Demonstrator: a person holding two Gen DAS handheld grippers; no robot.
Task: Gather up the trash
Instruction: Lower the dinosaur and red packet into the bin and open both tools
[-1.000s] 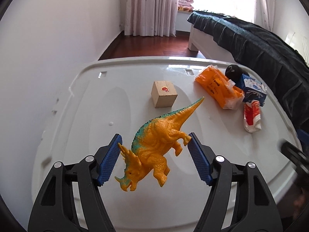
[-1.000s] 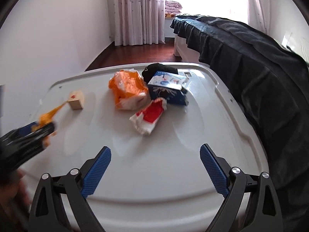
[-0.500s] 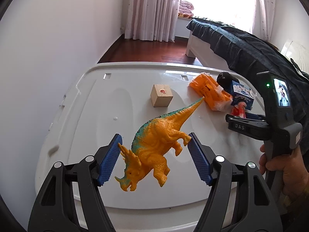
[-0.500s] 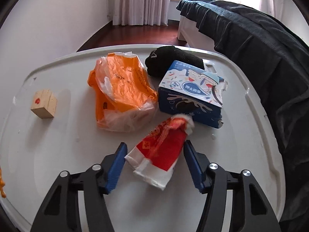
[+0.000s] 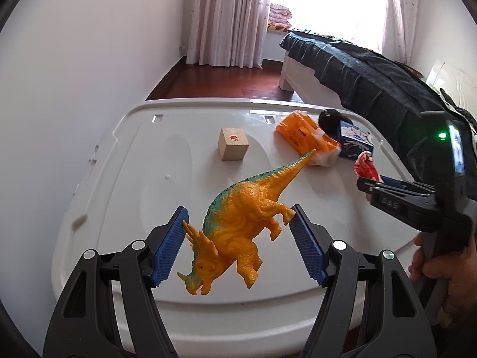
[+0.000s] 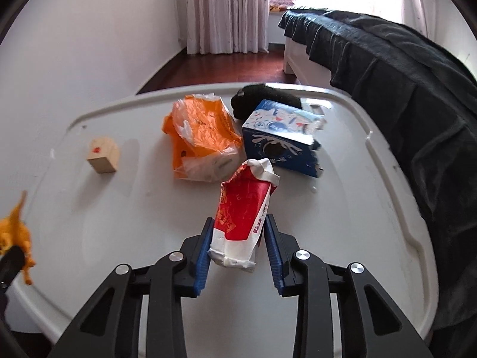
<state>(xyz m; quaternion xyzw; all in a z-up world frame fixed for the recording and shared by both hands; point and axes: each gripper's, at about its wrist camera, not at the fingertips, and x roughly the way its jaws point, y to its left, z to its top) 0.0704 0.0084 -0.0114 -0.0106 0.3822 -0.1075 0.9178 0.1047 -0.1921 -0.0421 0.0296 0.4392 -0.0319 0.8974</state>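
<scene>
Right tool (image 6: 238, 250): my jaws, wide apart over bare counter (image 6: 119, 232) a second ago, are closing on the red wrapper (image 6: 244, 208), just in front of the blue carton (image 6: 280, 140); first trash nearly secured. Left tool (image 5: 238, 247): gripping the toy dinosaur (image 5: 238, 226), unchanged.

The white plastic lid (image 6: 387, 208) looks smooth and glossy. The crinkled red-and-white paper wrapper (image 6: 244, 217) is matt, the orange plastic bag (image 6: 202, 131) thin and shiny. The pale wooden cube (image 6: 103, 155) is plain, the orange plastic dinosaur (image 5: 241, 223) rough-skinned.
</scene>
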